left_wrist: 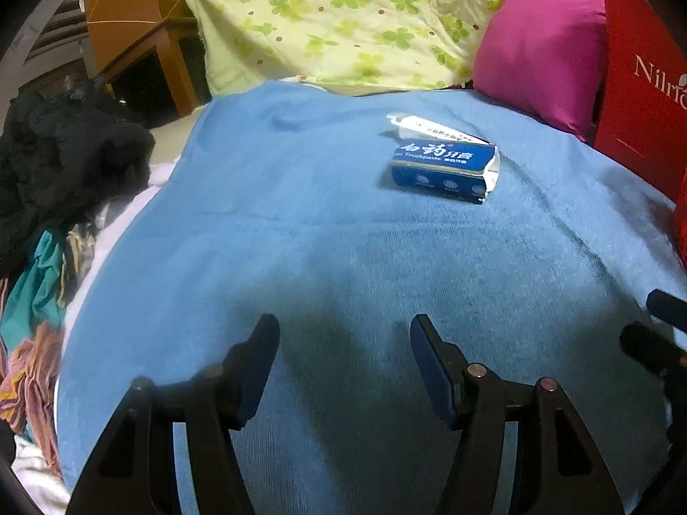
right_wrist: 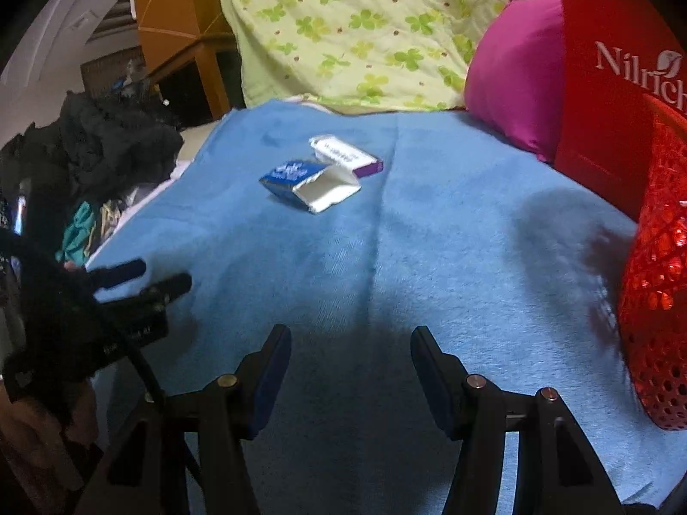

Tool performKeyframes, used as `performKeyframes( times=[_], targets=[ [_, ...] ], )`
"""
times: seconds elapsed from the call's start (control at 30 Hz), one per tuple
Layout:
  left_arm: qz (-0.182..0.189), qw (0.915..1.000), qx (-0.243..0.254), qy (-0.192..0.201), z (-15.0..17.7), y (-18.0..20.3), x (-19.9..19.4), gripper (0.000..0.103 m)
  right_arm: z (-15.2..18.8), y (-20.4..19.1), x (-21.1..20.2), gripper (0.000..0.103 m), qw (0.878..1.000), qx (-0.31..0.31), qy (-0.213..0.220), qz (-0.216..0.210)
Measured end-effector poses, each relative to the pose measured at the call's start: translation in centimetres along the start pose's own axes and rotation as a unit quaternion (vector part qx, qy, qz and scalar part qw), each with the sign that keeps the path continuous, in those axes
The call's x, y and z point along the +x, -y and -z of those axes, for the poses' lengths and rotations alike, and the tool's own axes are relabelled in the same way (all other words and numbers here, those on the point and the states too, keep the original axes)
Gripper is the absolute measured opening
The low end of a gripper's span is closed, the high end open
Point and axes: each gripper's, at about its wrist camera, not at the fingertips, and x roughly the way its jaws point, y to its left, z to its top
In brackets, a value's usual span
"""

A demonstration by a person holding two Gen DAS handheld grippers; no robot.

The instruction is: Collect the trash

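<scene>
A blue toothpaste box (left_wrist: 444, 169) with a torn open end lies on the blue blanket (left_wrist: 300, 236), and a white and purple box (left_wrist: 433, 128) lies just behind it. Both show in the right wrist view: the blue box (right_wrist: 300, 182) and the white and purple box (right_wrist: 348, 155). My left gripper (left_wrist: 343, 334) is open and empty, well short of the boxes. My right gripper (right_wrist: 350, 343) is open and empty, also short of them. The left gripper also shows in the right wrist view (right_wrist: 144, 281). A red mesh basket (right_wrist: 657, 283) stands at the right.
A red paper bag (right_wrist: 609, 86) and a magenta pillow (left_wrist: 541, 51) stand at the back right. A green-patterned quilt (left_wrist: 343, 17) lies behind the blanket. Dark and coloured clothes (left_wrist: 56, 163) are piled at the left. Wooden furniture (left_wrist: 129, 21) stands at the back left.
</scene>
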Motion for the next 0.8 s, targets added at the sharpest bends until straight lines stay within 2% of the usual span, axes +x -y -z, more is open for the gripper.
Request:
performKeyframes(
  times=[0.27,0.43,0.47,0.53,0.57,0.63,0.7,0.8],
  targets=[
    [-0.013,0.9998,-0.011,0.013,-1.7,-1.4,2.5,0.064,-3.5,2.4,3.9,0.062,0.998,0.009,0.014,0.059],
    [-0.021,0.9991,-0.033,-0.012,-2.1,-1.8,4.4,0.064,-5.7,4.9,6.4,0.063,0.995,0.039,0.004,0.092],
    [-0.024,0.9991,-0.032,-0.017,-2.1,-1.7,4.8,0.065,-6.1,5.5,7.1,0.065,0.994,0.053,-0.01,0.097],
    [-0.031,0.9991,-0.025,-0.011,-2.2,-1.4,4.8,0.067,-6.6,5.6,7.7,0.079,0.994,0.051,-0.018,0.096],
    [-0.035,0.9991,-0.021,-0.011,-2.2,-1.3,4.9,0.067,-6.7,5.4,8.0,0.083,0.993,0.042,-0.026,0.104],
    [-0.038,0.999,-0.021,-0.011,-2.1,-1.2,5.0,0.069,-6.9,4.6,8.4,0.089,0.99,0.023,-0.034,0.133],
    [-0.036,0.9989,-0.027,-0.011,-2.1,-1.4,5.0,0.071,-6.7,4.7,8.3,0.103,0.985,0.036,-0.041,0.166],
    [-0.03,0.9987,-0.039,-0.014,-2.0,-1.8,5.1,0.073,-6.1,5.5,7.6,0.103,0.989,0.045,-0.035,0.138]
  ],
)
